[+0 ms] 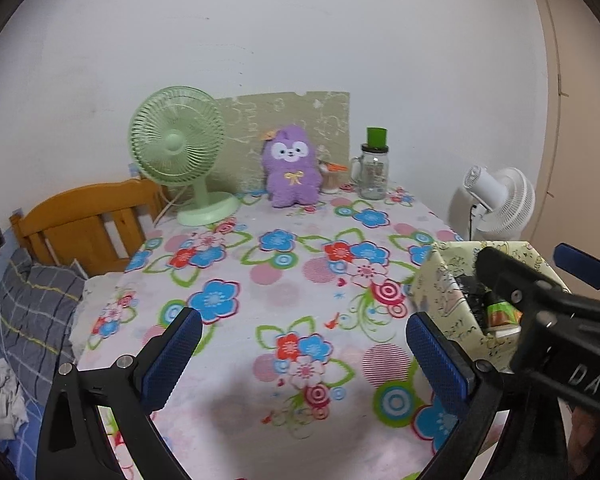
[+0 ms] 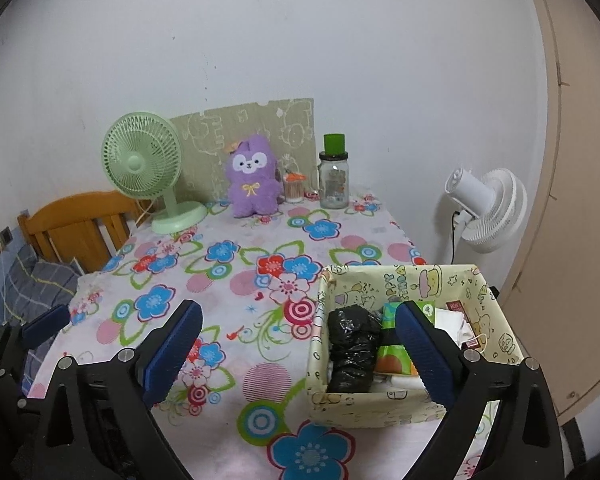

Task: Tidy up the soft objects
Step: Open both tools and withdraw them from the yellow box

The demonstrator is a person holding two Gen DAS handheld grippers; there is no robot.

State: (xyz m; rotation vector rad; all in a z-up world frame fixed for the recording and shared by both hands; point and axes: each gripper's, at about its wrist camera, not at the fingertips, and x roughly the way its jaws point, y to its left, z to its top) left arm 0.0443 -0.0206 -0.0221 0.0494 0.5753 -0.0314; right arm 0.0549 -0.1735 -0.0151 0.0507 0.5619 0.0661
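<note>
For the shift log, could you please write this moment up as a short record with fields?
surface: table with a floral cloth
soft toy: purple plush, upright at the far edge against a patterned board
beside the toy: green fan on one side, glass jar on the other
container: fabric basket at the near right, holding a black plastic bag and packets
left gripper: open, holding nothing
right gripper: open, holding nothing

A fuzzy purple plush toy (image 2: 253,178) sits at the frame's upper middle on a matt floral cloth (image 2: 236,264). Lower right, the fabric-lined basket (image 2: 380,412) holds a crinkled glossy black plastic bag (image 2: 352,350). The jar (image 2: 333,182) looks like clear glass; the headboard (image 2: 80,226), varnished wood.
</note>
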